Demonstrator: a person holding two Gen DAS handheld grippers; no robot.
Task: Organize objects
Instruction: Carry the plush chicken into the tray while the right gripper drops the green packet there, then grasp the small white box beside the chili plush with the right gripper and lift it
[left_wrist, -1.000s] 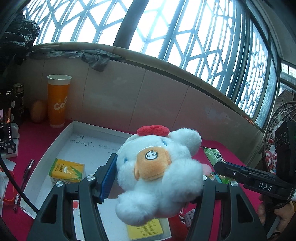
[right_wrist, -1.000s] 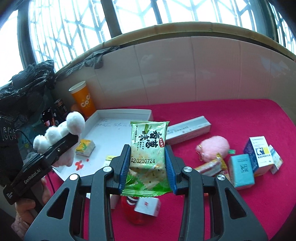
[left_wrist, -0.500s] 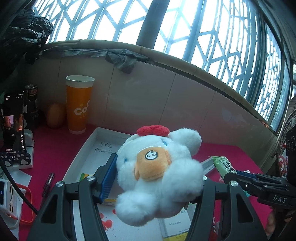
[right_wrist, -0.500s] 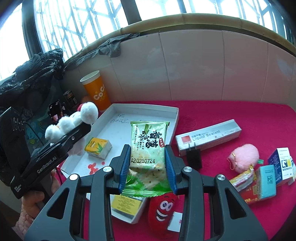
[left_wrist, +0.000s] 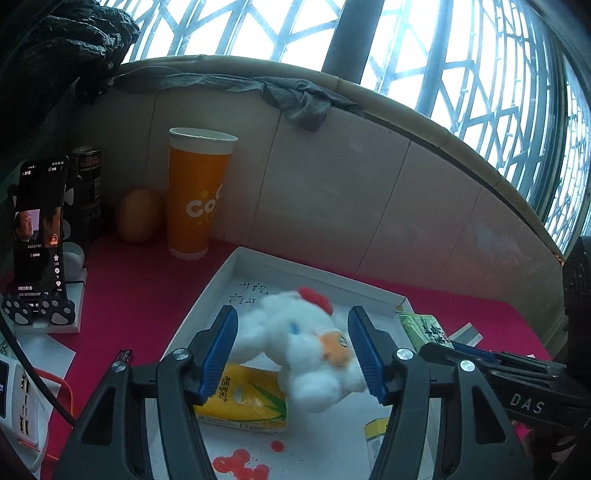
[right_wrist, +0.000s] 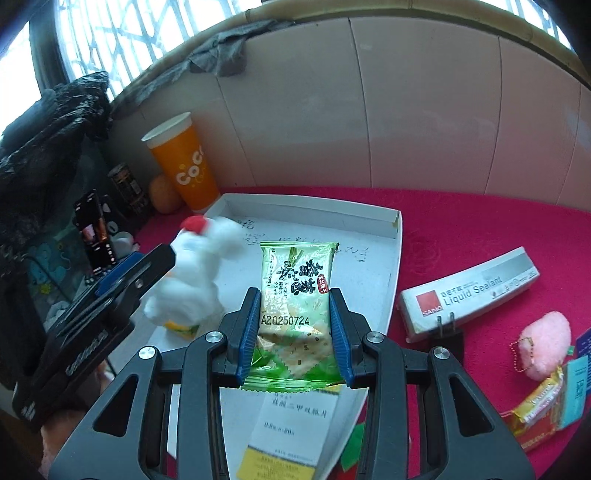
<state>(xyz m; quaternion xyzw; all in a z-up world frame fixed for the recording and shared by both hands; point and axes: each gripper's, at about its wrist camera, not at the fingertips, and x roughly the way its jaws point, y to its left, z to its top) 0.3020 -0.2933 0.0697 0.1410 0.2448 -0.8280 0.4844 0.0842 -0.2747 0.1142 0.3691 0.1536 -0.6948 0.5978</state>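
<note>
Above one shallow white cardboard tray (left_wrist: 314, 271): one blurred white plush chick (left_wrist: 306, 343), loose between released left gripper (left_wrist: 291, 321); one green cracker packet (right_wrist: 295, 277), clenched by right gripper (right_wrist: 294, 299). Inside: one yellow tissue pack (left_wrist: 243, 402).

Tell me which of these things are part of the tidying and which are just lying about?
In the job:
white plush chick, between the left gripper's pads
green cracker packet, in the right gripper
white tray

Lying about:
orange CoCo cup
phone
grey cloth

Orange cup (left_wrist: 195, 192) upright at centre left, dark can (left_wrist: 88, 173) and phone (left_wrist: 38, 229) at far left, grey cloth (left_wrist: 295, 99) on ledge at top, red surface (left_wrist: 136, 288)
</note>
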